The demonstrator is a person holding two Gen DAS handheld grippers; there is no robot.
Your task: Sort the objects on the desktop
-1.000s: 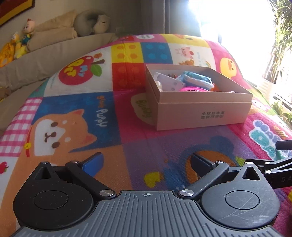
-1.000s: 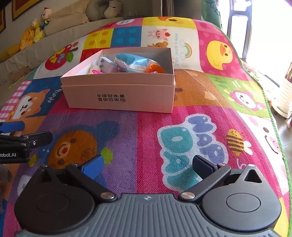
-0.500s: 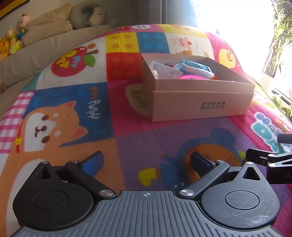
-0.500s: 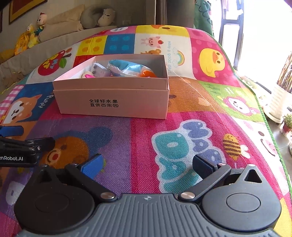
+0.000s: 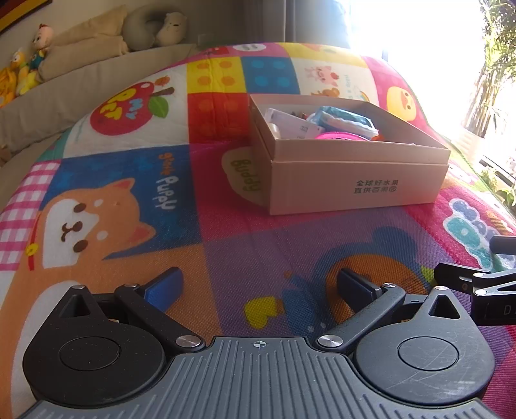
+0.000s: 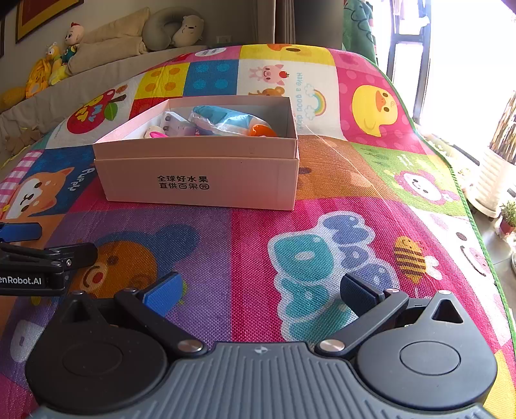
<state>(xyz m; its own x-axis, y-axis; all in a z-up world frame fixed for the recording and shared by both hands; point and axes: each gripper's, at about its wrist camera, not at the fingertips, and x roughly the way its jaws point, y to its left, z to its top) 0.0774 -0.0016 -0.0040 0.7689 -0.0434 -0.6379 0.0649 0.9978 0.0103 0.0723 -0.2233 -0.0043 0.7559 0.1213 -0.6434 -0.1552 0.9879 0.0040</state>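
A bright patchwork play mat (image 6: 251,225) covered the surface, printed with a puppy, a bear, a duck and a rainbow. Behind it ran a beige sofa (image 5: 96,80) bearing a folded cream blanket (image 6: 113,42), a grey neck pillow (image 6: 167,29) and small stuffed toys (image 6: 58,61) at its left end. A framed picture (image 6: 42,13) hung on the pale wall above. Strong daylight poured through the window (image 5: 419,38) on the right, where potted plants (image 6: 508,216) stood on the floor
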